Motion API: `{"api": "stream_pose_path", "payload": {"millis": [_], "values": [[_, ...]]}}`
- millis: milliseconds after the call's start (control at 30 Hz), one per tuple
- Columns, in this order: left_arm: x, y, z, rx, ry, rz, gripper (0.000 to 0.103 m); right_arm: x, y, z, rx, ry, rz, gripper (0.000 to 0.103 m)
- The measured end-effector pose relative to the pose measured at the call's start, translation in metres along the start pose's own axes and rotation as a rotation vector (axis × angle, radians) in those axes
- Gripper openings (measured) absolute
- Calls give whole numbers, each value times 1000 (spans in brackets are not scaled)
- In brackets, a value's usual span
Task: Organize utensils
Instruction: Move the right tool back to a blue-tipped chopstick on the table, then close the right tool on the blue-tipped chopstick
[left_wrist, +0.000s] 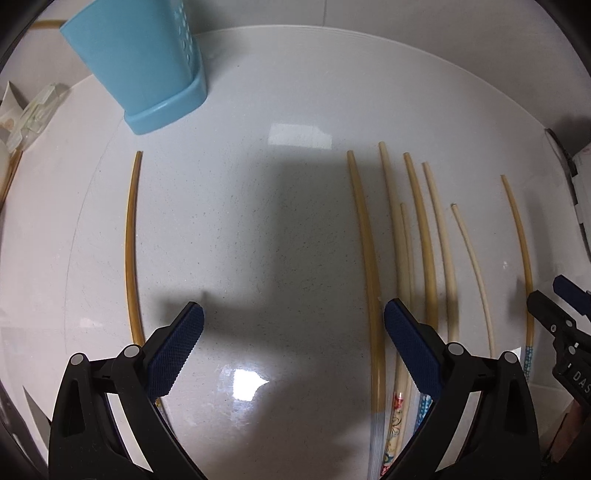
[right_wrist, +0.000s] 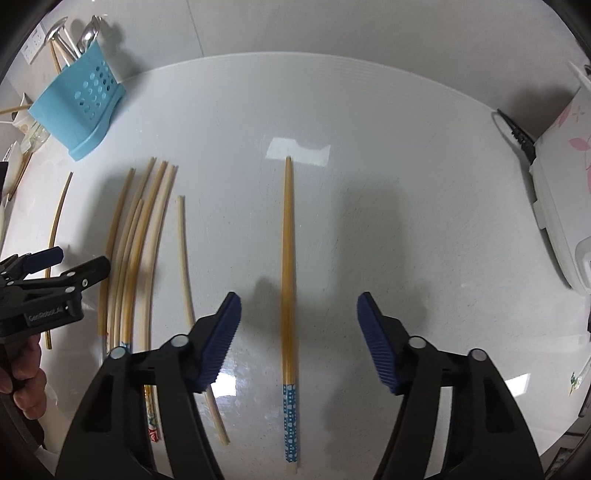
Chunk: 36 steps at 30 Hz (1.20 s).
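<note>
One blue-tipped chopstick (right_wrist: 289, 258) lies btwn spread pads of right hand-held gripper (right_wrist: 299, 332), not touching either.

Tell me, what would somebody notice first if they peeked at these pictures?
Probably the chopstick with the blue dotted end, lying alone on the white table between the right gripper's open blue pads. To its left lies a row of pale chopsticks, beside the left gripper. At the far left corner stands a light blue utensil holder with spoons poking out.
</note>
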<state>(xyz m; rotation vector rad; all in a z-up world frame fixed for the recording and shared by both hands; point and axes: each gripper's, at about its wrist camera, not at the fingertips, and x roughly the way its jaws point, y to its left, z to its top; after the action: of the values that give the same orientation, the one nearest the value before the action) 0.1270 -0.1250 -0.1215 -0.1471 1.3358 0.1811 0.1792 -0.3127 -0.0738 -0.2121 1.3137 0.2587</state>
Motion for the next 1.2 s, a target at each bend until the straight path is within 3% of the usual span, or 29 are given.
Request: {"api": "stream_pose_path", "payload": {"millis": [267,467,567,667,733,800,1200], "values": [[2,-2,4,-15,-18,12,95,11,5,-2,0,40,19,49],[-2,-6,7,22,-17,5,83,13,7,1,7,48,13,37],[-6,-6,8,40,-17,0,70,14,8,2,14,56,-1,29],[-11,-9,8,68,-21,-6,50,13,7,2,20,63,-15,18],[-14,-10,9,79,-24,-4,35,13,4,3,32,71,-15,13],[-17,-5,11,90,-28,0,11,13,3,5,47,79,-11,7],[-25,14,10,91,-57,-25,6,7,1,4,61,42,4,7]]}}
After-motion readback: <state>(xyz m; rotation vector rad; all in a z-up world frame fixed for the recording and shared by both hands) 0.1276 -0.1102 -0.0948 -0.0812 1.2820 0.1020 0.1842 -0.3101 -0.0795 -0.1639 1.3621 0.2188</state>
